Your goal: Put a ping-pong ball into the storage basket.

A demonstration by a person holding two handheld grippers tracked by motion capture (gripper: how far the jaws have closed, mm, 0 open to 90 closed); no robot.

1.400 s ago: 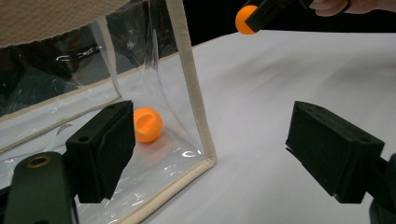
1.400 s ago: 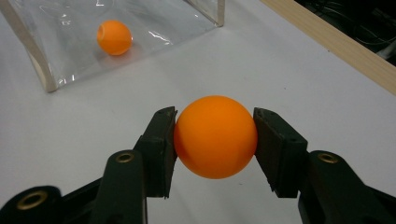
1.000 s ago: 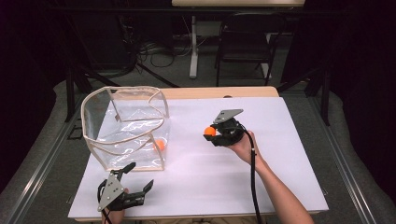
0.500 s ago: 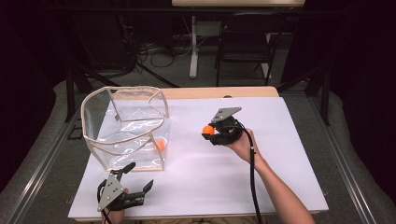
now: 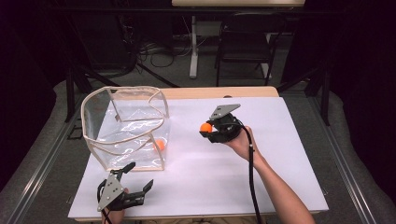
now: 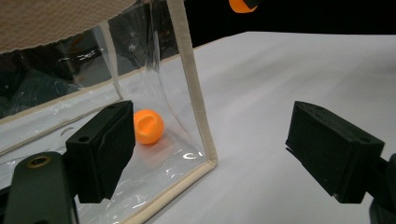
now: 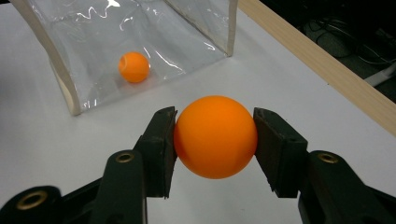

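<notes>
My right gripper [image 5: 208, 130] is shut on an orange ball [image 7: 215, 136], held above the white table to the right of a clear plastic bag [image 5: 126, 128] with beige trim. The ball [image 5: 205, 127] points toward the bag. A second orange ball [image 5: 159, 144] lies inside the bag near its front right corner, dented on one side in the left gripper view [image 6: 148, 126]. My left gripper [image 5: 138, 177] rests open at the table's front left edge, just in front of the bag, with nothing between its pads [image 6: 103, 149].
The white tabletop [image 5: 280, 154] has a wooden strip [image 5: 219, 92] along its far edge. A cable [image 5: 252, 177] trails from my right gripper along the forearm. Chairs, stands and cables sit on the floor behind the table.
My right gripper with the orange ball has shifted slightly left toward the bag. The left gripper and the bag have stayed put.
</notes>
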